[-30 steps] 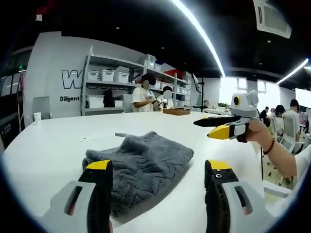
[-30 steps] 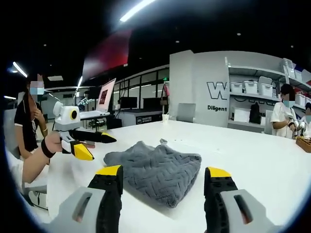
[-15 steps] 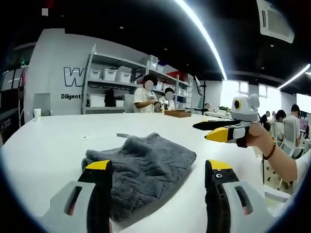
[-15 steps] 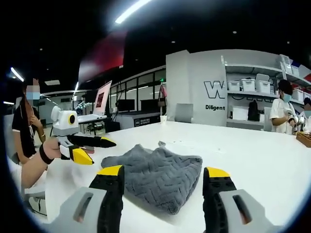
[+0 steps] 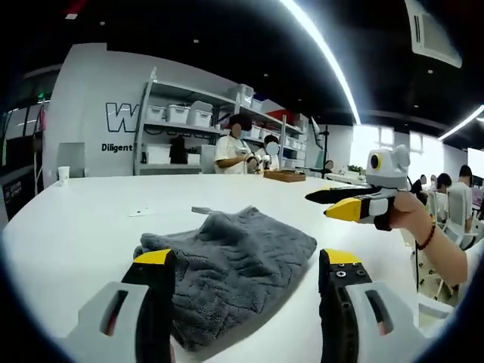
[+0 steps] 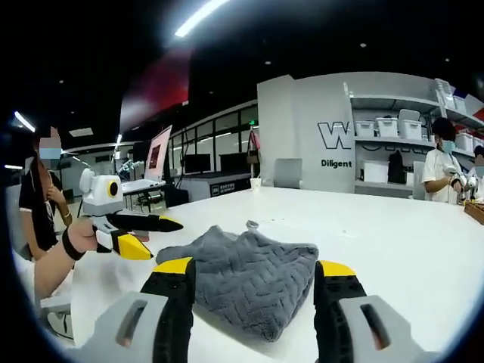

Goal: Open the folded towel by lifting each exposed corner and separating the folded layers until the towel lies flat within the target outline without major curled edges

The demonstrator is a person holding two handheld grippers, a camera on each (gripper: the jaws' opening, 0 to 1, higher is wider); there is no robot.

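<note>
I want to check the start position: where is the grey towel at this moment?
The grey towel lies folded on the white table, straight ahead between both hand-held grippers; in the right gripper view it sits centre, right of the left hand-held gripper.

The grey wall [image 6: 318, 136] reads "W" and "Diligent".

Grey folded towel [image 5: 231, 268] bunched on white table [image 5: 68, 227], just beyond left gripper [image 5: 246, 261], jaws spread wide, clear of the cloth. Right gripper [image 5: 340, 203] in from the right, above the table, jaws parted, held by a hand [image 5: 401, 215]. Shelves [image 5: 189, 128] and people behind.
</note>
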